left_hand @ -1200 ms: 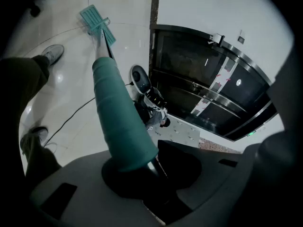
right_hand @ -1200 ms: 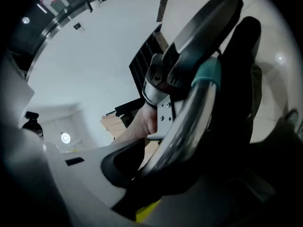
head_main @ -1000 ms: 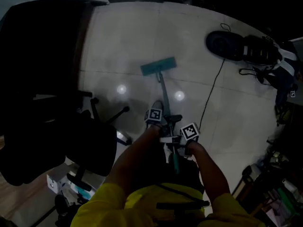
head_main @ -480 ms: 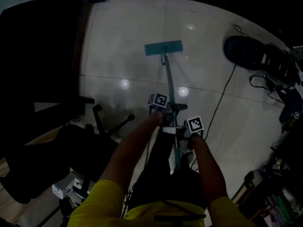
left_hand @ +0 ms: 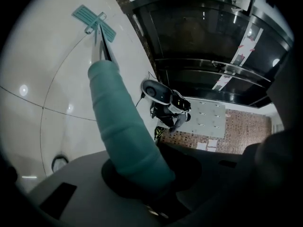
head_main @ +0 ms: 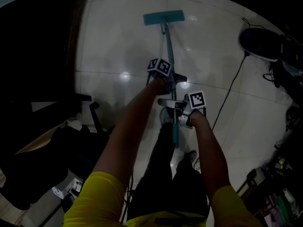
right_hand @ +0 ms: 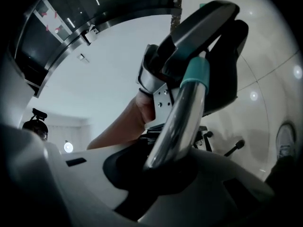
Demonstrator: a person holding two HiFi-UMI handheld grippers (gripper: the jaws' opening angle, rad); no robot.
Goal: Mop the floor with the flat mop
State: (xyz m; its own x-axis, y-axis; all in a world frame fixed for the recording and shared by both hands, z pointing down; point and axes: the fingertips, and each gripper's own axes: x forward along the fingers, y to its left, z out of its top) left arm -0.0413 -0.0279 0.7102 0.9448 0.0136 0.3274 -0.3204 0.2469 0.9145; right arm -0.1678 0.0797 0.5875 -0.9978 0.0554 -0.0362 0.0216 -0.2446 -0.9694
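Observation:
The flat mop's teal head [head_main: 163, 17] lies flat on the pale tiled floor [head_main: 113, 41] far ahead of me. Its handle [head_main: 168, 56] runs back toward my body. My left gripper [head_main: 166, 82] is shut on the handle higher up, where a teal grip sleeve [left_hand: 124, 126] passes between its jaws; the mop head [left_hand: 93, 21] shows small at that view's top left. My right gripper [head_main: 182, 112] is shut on the handle nearer me, on the bare metal tube [right_hand: 175, 126], just below the left gripper [right_hand: 199, 60].
A black office chair [head_main: 57, 141] stands at the left, its wheeled base beside my leg. A dark round device [head_main: 260, 44] with a cable [head_main: 232, 89] trailing over the tiles sits at the right. Cluttered gear lines the right edge. Dark glass panels [left_hand: 199, 41] rise beyond the floor.
The mop head has slid forward, away from me, across the tiles. Both arms have stretched out with the grippers still shut on the handle.

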